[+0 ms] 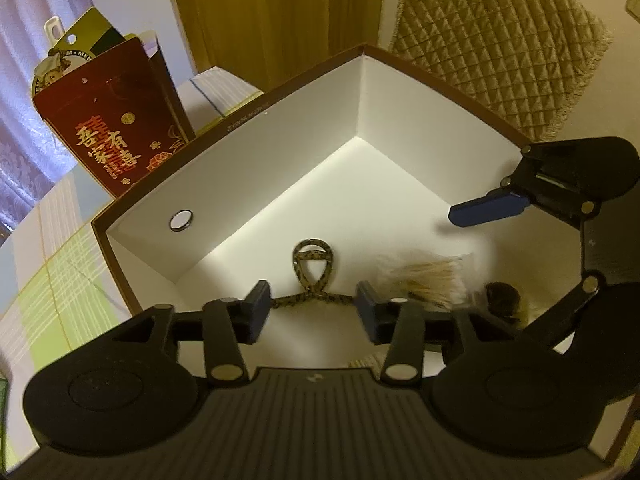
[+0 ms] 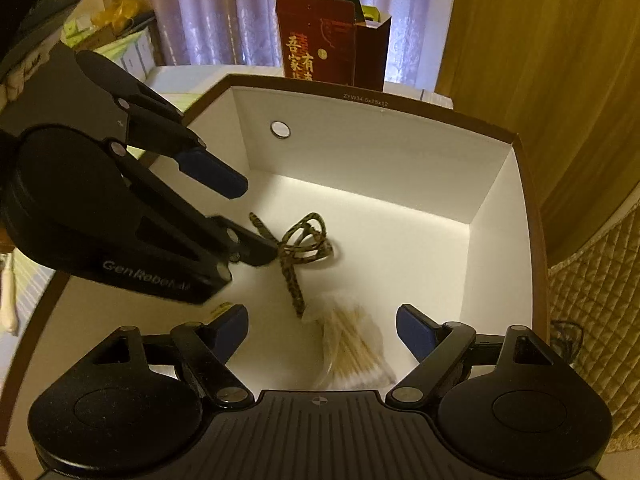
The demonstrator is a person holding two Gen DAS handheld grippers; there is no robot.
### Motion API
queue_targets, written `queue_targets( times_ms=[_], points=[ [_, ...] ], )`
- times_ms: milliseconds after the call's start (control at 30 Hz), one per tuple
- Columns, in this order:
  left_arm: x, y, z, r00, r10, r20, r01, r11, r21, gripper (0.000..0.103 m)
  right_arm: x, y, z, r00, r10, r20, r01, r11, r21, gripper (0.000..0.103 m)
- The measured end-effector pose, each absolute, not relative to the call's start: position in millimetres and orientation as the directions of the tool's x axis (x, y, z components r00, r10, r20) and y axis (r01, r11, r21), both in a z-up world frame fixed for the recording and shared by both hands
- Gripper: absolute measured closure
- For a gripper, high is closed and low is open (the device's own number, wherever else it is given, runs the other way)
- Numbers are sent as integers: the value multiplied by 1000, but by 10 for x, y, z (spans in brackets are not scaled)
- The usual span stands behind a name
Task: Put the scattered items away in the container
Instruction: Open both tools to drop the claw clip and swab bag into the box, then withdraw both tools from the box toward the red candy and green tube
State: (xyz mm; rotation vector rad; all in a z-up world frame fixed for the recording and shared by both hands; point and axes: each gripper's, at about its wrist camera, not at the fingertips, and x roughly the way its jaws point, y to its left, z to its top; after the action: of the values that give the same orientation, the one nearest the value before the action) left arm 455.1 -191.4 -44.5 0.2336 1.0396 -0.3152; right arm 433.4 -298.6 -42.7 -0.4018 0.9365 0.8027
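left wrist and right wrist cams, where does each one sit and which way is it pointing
Left wrist: on the left gripper, looking down into the white box; its own open fingers frame the patterned cord.
Right wrist: on the right gripper, looking down into the same box; its own open fingers frame the cotton swab bag.
Shared: the box, the cord, the swab bag, the red carton behind, and each shows the other gripper.

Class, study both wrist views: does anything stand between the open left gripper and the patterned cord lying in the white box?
Nothing visible does. The left gripper hangs open over the patterned cord on the floor of the white box; the bag of cotton swabs lies beside the cord, not across that path.
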Motion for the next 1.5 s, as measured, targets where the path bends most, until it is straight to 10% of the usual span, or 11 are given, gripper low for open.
queue_targets(
  times_ms=[67,633,1500],
  points=[
    [4515,-1932,-435,471,-142,-870,368,929,48,52,4280,-3020,-378,343,429,-836,-756,654,25,0],
    [4142,-2006,-206,502,-122,-856,330,942,59,14,3835,-3137,-80,420,421,-804,-708,706,0,0],
    [3338,-1817,249,548,-103,-830,226,974,28,10,3064,-3418,215,521,389,-760,-576,817,23,0]
  ],
)
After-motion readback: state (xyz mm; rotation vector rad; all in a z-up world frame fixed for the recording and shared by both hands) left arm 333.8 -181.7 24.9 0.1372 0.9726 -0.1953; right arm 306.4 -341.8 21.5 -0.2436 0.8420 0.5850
